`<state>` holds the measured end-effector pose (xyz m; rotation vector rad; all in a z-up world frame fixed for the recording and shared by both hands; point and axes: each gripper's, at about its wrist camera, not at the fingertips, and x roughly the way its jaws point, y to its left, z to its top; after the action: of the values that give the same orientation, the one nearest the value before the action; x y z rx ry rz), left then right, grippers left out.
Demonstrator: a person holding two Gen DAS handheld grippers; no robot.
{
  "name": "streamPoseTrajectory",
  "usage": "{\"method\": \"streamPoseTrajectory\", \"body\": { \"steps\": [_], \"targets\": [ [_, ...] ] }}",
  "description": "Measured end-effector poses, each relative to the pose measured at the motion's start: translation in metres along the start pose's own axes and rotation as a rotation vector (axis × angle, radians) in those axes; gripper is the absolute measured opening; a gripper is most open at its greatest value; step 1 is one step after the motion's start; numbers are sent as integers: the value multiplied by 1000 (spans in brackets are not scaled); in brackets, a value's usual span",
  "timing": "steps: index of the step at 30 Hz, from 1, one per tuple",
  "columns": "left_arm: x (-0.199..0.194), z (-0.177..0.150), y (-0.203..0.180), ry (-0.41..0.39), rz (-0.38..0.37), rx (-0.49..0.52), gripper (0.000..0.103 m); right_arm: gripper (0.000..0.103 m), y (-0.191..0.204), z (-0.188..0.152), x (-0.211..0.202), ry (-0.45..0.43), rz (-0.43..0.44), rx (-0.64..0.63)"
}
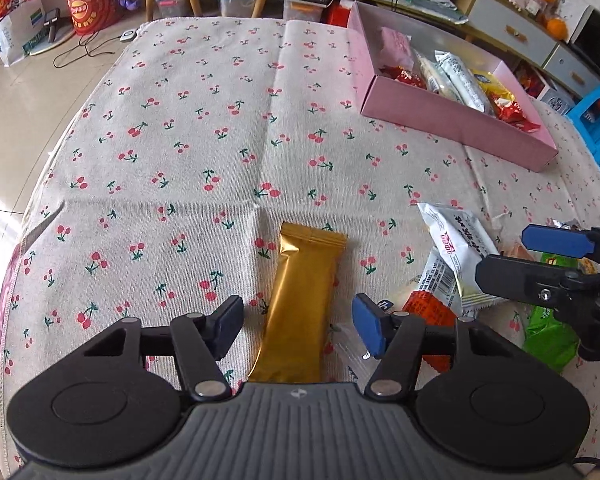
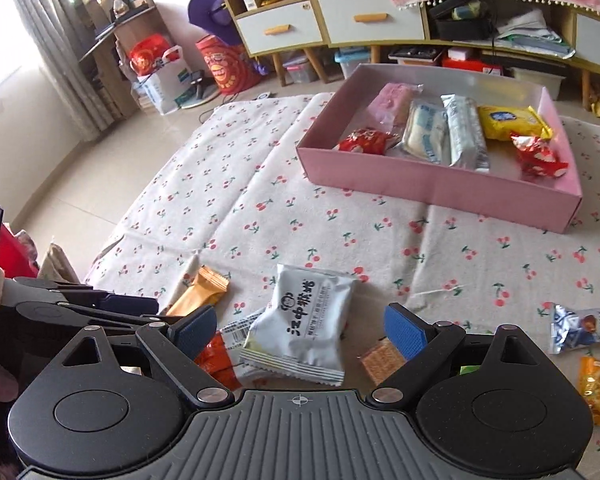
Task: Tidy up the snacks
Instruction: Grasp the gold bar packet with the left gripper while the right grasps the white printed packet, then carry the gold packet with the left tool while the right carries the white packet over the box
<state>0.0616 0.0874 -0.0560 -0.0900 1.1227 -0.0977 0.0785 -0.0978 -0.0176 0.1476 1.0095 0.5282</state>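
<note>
Left gripper (image 1: pixel 298 330) straddles the gold bar (image 1: pixel 300 308), jaws open, pads clear; its length runs straight ahead. Right gripper (image 2: pixel 300 334) gapes over the white packet (image 2: pixel 304 328).

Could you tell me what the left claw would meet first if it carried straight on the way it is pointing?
Most likely the gold snack bar, which lies lengthwise between the left claw's fingers on the cherry-print cloth. The pads do not yet press on it; depth is hard to judge.
</note>
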Motion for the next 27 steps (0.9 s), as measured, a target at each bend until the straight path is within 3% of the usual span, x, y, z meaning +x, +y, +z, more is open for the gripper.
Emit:
{"method": "streamPoseTrajectory", "body": {
  "steps": [9,13,16,20,27],
  "targets": [
    [3,0,-2,16,12,34,55,90,-17,6,30,44,10,124],
    [5,1,-3,15,26,54,50,88,-18,7,33,39,-6,109],
    [5,1,-3,8,46,67,41,75,-13,6,33,31,-45,63],
    [4,0,-4,0,71,84,31,50,-8,5,33,29,-59,26],
    [3,2,0,-9,65,55,26,47,-1,5,31,21,-56,9]
  ]
}}
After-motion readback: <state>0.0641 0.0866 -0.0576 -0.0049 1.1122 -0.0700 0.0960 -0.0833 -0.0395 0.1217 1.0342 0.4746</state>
